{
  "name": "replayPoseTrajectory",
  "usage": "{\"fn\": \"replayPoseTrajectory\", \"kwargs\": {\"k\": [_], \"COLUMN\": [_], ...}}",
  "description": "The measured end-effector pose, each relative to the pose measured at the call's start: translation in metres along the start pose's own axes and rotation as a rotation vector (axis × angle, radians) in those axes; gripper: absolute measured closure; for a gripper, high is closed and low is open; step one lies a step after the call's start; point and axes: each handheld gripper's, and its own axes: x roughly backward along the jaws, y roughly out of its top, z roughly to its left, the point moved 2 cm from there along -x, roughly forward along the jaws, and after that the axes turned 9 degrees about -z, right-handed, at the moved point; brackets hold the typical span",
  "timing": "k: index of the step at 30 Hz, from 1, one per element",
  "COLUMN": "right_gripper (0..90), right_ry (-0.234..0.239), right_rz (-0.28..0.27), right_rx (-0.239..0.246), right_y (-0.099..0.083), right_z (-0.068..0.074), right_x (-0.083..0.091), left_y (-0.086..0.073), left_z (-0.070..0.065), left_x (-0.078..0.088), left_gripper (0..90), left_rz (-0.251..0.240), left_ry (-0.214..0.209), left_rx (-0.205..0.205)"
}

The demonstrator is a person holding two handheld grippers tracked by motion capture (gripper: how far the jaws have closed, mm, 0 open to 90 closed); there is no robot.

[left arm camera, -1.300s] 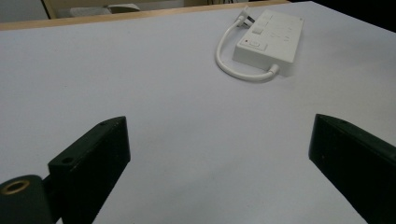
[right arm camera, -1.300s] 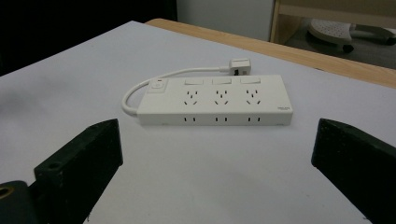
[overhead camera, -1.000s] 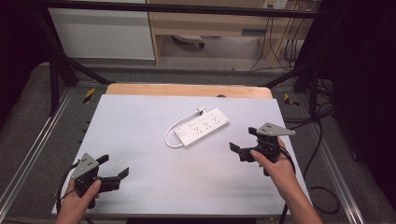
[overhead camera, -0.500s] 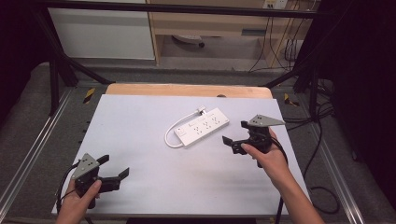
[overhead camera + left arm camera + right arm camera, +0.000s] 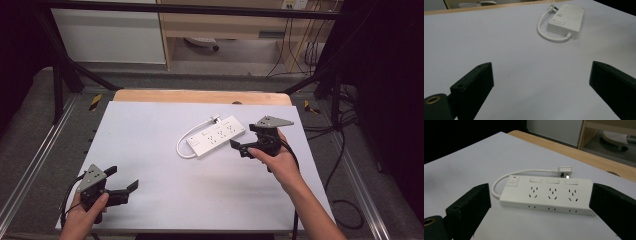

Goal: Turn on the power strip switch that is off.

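Right hand-held gripper agape beside power strip

No readable text, brand, number or label is showing anywhere. The white power strip, lying at the centre of the right gripper view, is showing only a power symbol on its switch, beside a small red indicator; its casing bears no lettering.

White table top on wood board, grey floor, wooden shelf behind
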Motion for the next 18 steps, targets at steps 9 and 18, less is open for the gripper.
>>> {"fn": "replayPoseTrajectory", "kwargs": {"k": [9, 18], "right_gripper": [5.4, 5.5], "right_ry": [0.007, 0.002], "right_rz": [0.009, 0.017], "right_rx": [-0.003, -0.011], "right_y": [0.007, 0.007], "right_z": [0.000, -0.002], "right_x": [-0.015, -0.031], "left_y": [0.000, 0.000], "left_z": [0.000, 0.000], "left_x": [-0.001, -0.001], "left_gripper": [5.7, 5.7], "left_rz": [0.003, 0.006], "left_ry": [0.001, -0.002], "left_rx": [-0.001, -0.002]}}
